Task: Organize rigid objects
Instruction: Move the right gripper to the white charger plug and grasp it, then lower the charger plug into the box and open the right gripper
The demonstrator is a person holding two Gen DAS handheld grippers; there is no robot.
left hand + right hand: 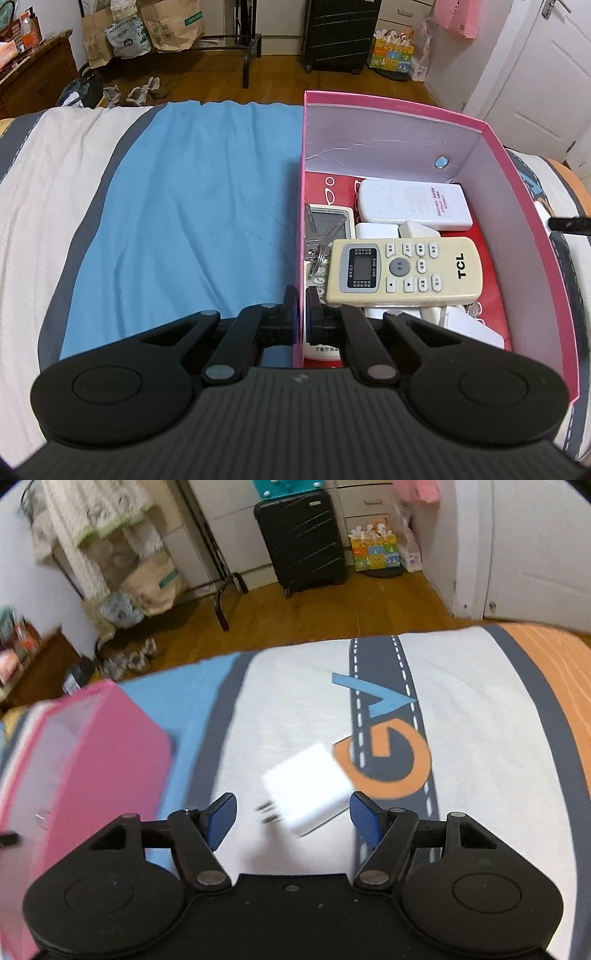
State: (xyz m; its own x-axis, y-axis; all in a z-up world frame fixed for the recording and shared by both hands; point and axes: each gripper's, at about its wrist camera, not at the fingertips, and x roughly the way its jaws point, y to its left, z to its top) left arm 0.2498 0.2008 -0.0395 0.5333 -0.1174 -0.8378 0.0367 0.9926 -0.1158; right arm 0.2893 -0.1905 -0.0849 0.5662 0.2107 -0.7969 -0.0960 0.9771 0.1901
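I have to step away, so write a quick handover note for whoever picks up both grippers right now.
Left gripper: jaws shut on the near left wall of the pink box, holding it steady on the bed.
Right gripper: jaws open, empty, lined up on the white charger lying on the bedspread to the right of the box; not yet gripped.
Done: the box already holds the TCL remote, a second white remote, the keys and several white adapters.
Left: close on the charger, lift it and put it in the box.
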